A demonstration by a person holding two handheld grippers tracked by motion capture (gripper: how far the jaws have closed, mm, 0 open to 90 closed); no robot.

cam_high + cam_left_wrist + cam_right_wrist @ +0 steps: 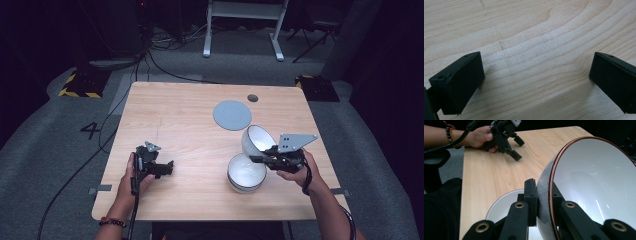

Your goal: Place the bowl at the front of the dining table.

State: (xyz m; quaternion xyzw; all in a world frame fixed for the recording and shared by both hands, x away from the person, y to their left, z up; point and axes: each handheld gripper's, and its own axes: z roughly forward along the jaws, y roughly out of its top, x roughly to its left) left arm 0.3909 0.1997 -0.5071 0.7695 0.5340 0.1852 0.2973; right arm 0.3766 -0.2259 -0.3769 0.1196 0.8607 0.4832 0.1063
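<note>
The right gripper [544, 202] clamps the tilted bowl's [256, 138] rim just above the second bowl [246, 173]; the glazed ceramic looks rigid, slippery and breakable. The left gripper [159, 166] is released.

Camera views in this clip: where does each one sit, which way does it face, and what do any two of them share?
High view: above the person's side, facing forward and down on the table; both forearms, the left tool and the right tool holding the tilted bowl.
Left gripper view: on the left tool, facing bare wood between open jaws.
Right gripper view: on the right tool, jaws clamping the tilted bowl wall; the second bowl lies below.
Shared: the high and right gripper views both show both bowls and the left tool.
</note>
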